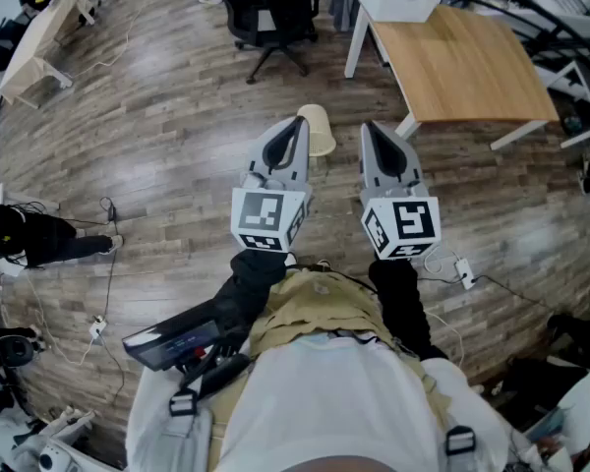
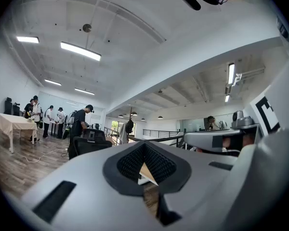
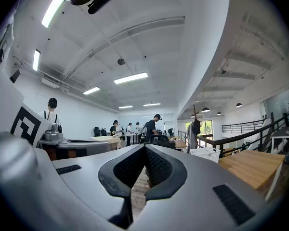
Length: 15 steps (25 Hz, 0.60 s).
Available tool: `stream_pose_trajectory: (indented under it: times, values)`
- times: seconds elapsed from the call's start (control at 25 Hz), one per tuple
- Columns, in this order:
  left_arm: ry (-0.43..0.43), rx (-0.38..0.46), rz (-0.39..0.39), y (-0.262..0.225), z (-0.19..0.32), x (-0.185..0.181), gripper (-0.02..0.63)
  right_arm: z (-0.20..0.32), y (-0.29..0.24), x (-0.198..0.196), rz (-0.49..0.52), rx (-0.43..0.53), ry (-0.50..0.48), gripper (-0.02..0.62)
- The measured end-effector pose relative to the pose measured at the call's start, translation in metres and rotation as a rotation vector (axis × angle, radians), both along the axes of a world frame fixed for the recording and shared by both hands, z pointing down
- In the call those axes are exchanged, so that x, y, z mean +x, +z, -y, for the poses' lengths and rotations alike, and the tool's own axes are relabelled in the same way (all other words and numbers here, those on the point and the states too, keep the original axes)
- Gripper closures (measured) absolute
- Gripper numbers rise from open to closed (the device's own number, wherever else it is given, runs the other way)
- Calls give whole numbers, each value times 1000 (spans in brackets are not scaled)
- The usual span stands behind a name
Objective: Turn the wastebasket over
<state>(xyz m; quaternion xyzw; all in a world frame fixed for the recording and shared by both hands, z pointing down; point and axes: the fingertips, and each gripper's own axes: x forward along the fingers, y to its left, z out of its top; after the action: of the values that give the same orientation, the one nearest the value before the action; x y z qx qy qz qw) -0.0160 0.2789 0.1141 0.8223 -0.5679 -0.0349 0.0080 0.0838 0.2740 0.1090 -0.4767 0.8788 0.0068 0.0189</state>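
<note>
Closest in, the left gripper (image 1: pixel 297 123) and the right gripper (image 1: pixel 371 128) are held side by side at chest height and pointing level. Both pairs of fingers are closed on nothing, the pads meeting at the tips in each gripper view.

Just past the left gripper's tip, and a little towards the right one, the wastebasket (image 1: pixel 321 129) sits on the wooden floor (image 1: pixel 167 175). It is a pale cream, tapered shape partly hidden by the left fingers, and I cannot tell which end is up.

The step in hand looks like the approach, with nothing touched yet. To do it well:
- Bring both grippers down to the basket and open the fingers before they arrive, not against it.
- Take the thin rim or wall with one gripper and steady the other side with the second. A light basket will probably skid or tip if it is pushed from one side.
- Lift it off the floor before rotating it.

Farther off, an office chair (image 1: pixel 271 18) and a counter (image 1: pixel 472 62) stand well apart from the basket, so there is room to swing it
</note>
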Motion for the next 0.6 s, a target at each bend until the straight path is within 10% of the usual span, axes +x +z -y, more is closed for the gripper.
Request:
stream_pose_trajectory:
  times: [0.6]
  values:
    - [5,-18,-10,8,6,-15,609,5,6,-7,10,-10,23,578]
